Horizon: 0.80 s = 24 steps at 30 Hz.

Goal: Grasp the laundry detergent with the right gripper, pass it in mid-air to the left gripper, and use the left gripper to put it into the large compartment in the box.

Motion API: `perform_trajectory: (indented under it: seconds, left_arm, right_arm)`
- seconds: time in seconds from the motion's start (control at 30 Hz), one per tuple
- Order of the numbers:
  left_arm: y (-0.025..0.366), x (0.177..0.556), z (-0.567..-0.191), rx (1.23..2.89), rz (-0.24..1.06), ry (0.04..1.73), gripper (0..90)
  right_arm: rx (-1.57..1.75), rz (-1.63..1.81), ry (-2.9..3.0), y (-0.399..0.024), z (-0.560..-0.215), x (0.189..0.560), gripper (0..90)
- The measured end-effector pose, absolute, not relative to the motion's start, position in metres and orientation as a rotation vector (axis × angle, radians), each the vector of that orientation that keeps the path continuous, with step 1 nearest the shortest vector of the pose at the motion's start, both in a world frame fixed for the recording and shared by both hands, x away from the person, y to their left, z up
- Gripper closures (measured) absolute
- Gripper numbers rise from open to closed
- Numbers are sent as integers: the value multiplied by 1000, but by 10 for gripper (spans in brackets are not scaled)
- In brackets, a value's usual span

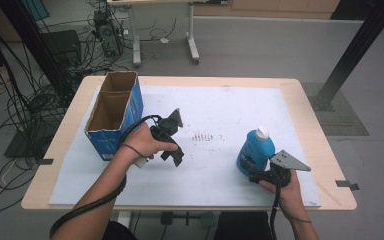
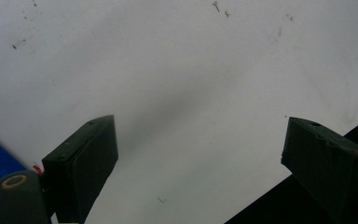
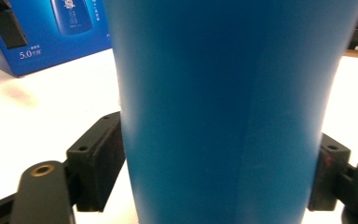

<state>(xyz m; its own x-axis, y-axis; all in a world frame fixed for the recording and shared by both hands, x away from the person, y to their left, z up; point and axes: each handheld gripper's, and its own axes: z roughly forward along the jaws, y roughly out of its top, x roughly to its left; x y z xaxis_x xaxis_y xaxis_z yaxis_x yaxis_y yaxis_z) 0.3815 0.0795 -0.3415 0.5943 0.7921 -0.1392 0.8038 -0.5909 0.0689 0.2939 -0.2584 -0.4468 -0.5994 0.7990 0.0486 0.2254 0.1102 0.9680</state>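
Right gripper (image 1: 258, 175), lower right of the high view: my jaws are clamped on the lower body of the blue bottle (image 1: 252, 152), one pad on each flank, as the right gripper view shows (image 3: 223, 112). The bottle stands upright on the white mat (image 1: 220, 107), white cap (image 1: 262, 132) on top.

Left gripper (image 1: 176, 154), centre-left of the high view: jaws spread, nothing between them, bare mat under them in the left gripper view.

The open blue box (image 1: 115, 112) sits at the upper left, well apart from the bottle.

Risks, as I judge them:
- The grip is low on a tall, smooth body. Lifted fast, the bottle could pivot about the pads and tip.
- The plastic looks slick and the wall curves, so a light squeeze may let it slide down through the pads.
- If the box is the goal, its compartments look narrow. A tilted bottle could catch the cardboard rim or nudge the box.
- My left gripper lies along that path, so a collision there is possible.
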Motion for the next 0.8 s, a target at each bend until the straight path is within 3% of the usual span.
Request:
perform_trajectory:
  seconds: [0.8]
  left_arm:
    - [78, 379, -341, 2696, -144, 1345, 109]
  right_arm:
    - [991, 1512, 1883, -259, -447, 293, 379]
